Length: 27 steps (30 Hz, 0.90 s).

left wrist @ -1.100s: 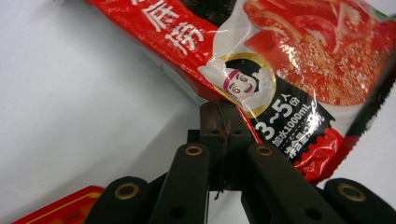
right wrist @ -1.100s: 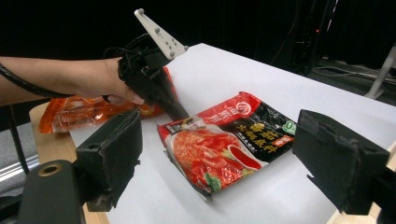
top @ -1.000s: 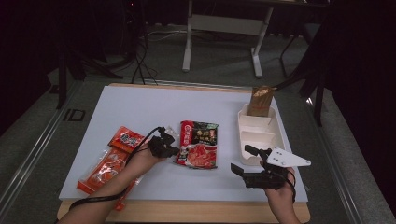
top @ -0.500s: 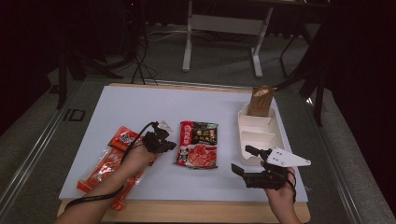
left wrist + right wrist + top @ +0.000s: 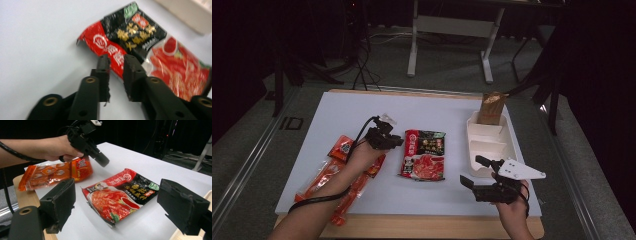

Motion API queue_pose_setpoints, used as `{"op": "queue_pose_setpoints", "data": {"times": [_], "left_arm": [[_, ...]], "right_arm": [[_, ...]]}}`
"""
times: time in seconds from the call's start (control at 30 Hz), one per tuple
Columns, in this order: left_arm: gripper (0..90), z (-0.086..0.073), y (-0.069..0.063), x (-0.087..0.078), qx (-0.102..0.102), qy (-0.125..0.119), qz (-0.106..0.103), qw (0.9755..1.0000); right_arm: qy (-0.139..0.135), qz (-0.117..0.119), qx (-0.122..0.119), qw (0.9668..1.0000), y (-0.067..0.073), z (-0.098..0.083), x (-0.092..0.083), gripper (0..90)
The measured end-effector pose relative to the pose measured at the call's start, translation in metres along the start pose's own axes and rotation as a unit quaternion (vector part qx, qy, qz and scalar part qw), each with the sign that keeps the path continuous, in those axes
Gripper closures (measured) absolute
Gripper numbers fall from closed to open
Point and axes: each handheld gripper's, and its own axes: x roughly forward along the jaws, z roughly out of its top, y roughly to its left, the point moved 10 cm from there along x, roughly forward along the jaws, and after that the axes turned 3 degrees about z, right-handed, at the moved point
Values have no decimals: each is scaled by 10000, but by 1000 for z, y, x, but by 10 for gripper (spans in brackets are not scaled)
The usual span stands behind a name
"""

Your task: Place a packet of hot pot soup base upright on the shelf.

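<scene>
Packets numbering three, all lying flat on one white table [image 5: 327, 125]: one red-and-black noodle packet [image 5: 424, 161] near the table's middle, and two orange snack packets [image 5: 339, 172] sitting left of the noodle packet, close together and partly hidden under a forearm.

Hovering just left of the noodle packet's upper left corner: left gripper [image 5: 396, 141], one of two grippers. Showing in the left gripper view [image 5: 116, 65] with jaws a narrow gap apart, having just been opening, and gripping nothing; looking down on the noodle packet [image 5: 147, 52], its corner lying just beyond the jaw tips, clear of them.

Resting right of the noodle packet, near the table's front edge: right gripper [image 5: 474, 172], jaws standing wide apart and holding nothing. Framing the noodle packet [image 5: 120, 195] between its two jaws in the right gripper view, with the orange snack packets [image 5: 53, 172] beyond it and the left gripper [image 5: 102, 160] hanging above them.

Standing right of the noodle packet: one white tray [image 5: 484, 140] with several compartments. Standing upright at the tray's far end: one brown bag [image 5: 491, 106].
</scene>
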Motion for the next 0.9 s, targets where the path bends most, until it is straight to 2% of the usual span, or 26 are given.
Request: {"op": "queue_pose_setpoints", "data": {"times": [0.2,0.33,0.47,0.53,0.8,0.9], "left_arm": [[623,9,10,14,-69,-42,181,9998],[581,10,16,26,-131,39,299,9995],[549,12,21,39,-217,6,312,9993],[533,13,21,44,-340,-66,217,9992],[512,9,25,69,-449,211,434,9978],[504,9,27,76,-546,210,461,9972]], "right_arm": [[42,-39,-79,10000,0,-1,0,152],[65,-29,-86,9999,1,-2,0,152],[72,-11,-64,10000,1,-3,0,152],[84,-5,-63,9999,1,-4,0,152],[125,33,-99,9999,2,-5,0,152],[138,48,-87,9999,2,-6,1,152]]}}
